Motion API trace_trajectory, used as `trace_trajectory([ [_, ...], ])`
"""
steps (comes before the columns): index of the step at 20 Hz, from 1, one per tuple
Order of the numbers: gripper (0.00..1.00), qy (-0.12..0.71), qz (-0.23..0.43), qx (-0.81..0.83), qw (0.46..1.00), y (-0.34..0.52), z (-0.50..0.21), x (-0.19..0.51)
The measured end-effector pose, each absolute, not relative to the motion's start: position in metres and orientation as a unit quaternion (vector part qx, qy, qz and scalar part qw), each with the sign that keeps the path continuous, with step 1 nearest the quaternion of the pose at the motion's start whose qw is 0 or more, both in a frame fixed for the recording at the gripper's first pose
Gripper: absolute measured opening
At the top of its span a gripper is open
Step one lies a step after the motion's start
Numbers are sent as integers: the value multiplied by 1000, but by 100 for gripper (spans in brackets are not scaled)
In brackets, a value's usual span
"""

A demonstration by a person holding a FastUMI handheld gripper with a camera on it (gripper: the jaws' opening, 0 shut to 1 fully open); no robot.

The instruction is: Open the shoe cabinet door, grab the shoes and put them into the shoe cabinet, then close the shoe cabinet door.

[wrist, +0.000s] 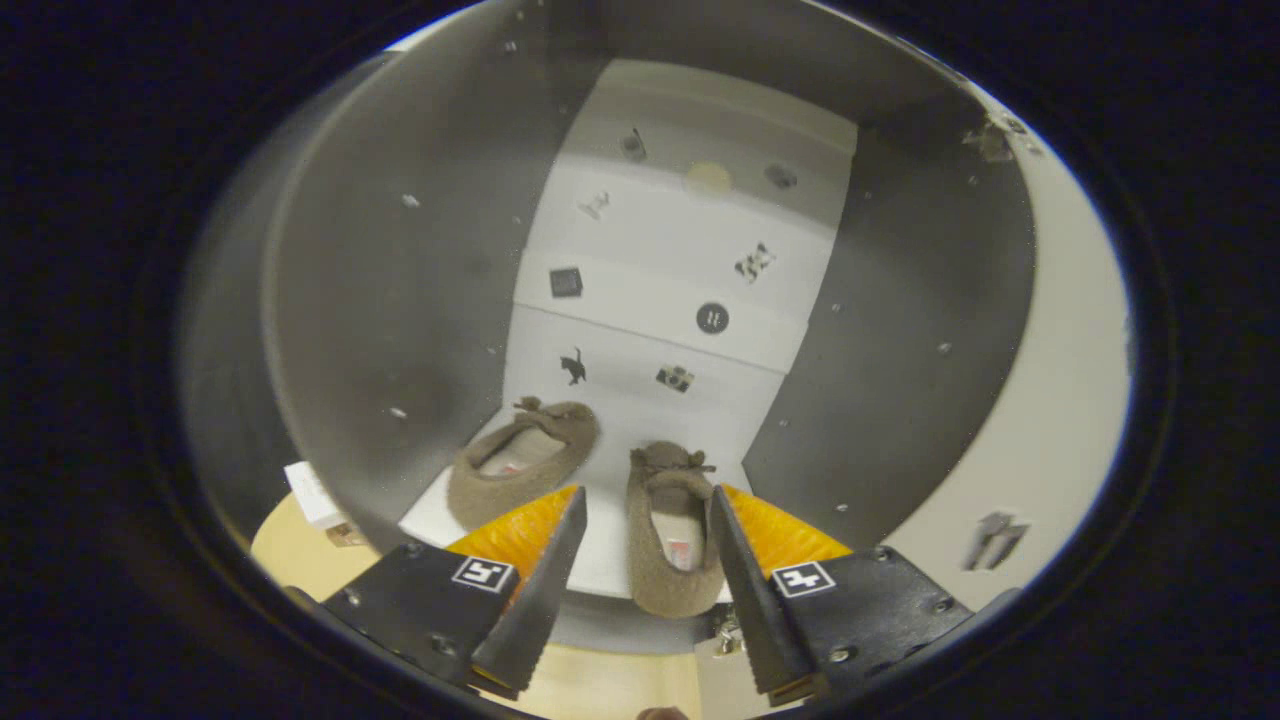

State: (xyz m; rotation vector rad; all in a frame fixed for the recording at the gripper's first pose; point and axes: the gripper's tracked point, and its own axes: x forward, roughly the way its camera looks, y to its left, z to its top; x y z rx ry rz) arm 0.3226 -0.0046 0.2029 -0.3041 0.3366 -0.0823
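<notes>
I look into the open shoe cabinet (400,300), which has grey side walls and a white back panel (680,260) dotted with small stickers. Two brown fuzzy slippers rest on its white bottom shelf (600,560). The left slipper (520,460) lies deeper in, ahead of my left finger. The right slipper (670,540) lies between my fingers, its heel at the shelf's front edge. My gripper (648,492) is open, with a gap between the left finger and the slipper, while the right finger sits close beside it.
The white cabinet door (1060,400) stands swung open on the right, with a dark handle (995,540) on it. A small white box (315,495) sits on the pale wooden floor (600,685) left of the cabinet.
</notes>
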Motion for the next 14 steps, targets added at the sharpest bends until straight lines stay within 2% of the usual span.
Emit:
trace_trajectory([
  [6,90,76,-13,-155,985,31,277,190],
  [10,100,55,45,-120,990,48,288,93],
  [14,100,33,88,-87,992,39,292,4],
])
